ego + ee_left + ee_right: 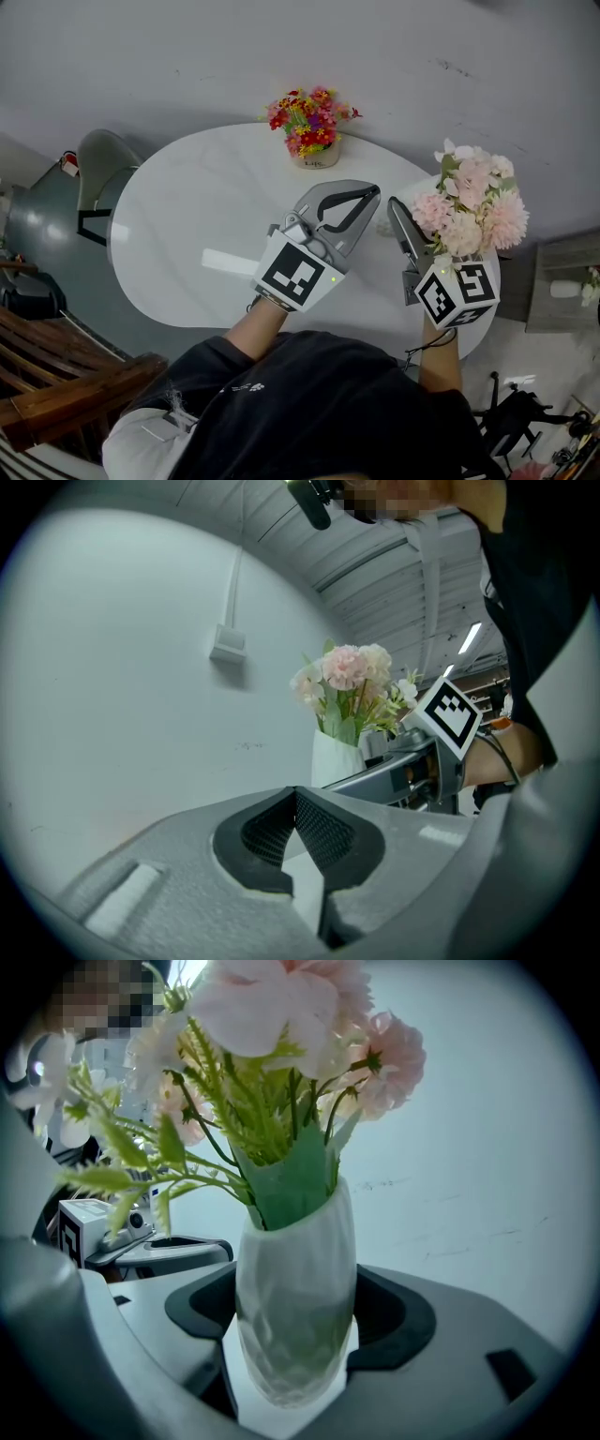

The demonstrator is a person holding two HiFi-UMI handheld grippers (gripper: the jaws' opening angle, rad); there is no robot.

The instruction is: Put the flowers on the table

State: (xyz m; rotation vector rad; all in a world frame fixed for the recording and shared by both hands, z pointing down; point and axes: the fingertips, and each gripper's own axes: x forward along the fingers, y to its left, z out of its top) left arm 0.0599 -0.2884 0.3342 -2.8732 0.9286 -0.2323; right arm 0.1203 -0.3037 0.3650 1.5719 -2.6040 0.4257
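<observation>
A white ribbed vase (295, 1307) with pink flowers (281, 1016) and green leaves stands upright between the jaws of my right gripper (295, 1340), whose dark pads press on both its sides. In the head view the pink flowers (473, 202) hide the vase, and the right gripper (427, 232) is over the right end of the white oval table (187, 234). My left gripper (367, 195) is beside it over the table's middle, tips together, nothing in it. The left gripper view shows its own shut jaw tips (296, 794) and the vase (336, 757) beyond.
A small pot of red and mixed flowers (309, 127) stands at the table's far edge. A grey chair (98, 169) is at the table's left end and a wooden bench (56, 375) at lower left. A grey wall is behind; a grey stand (562, 281) is at the right.
</observation>
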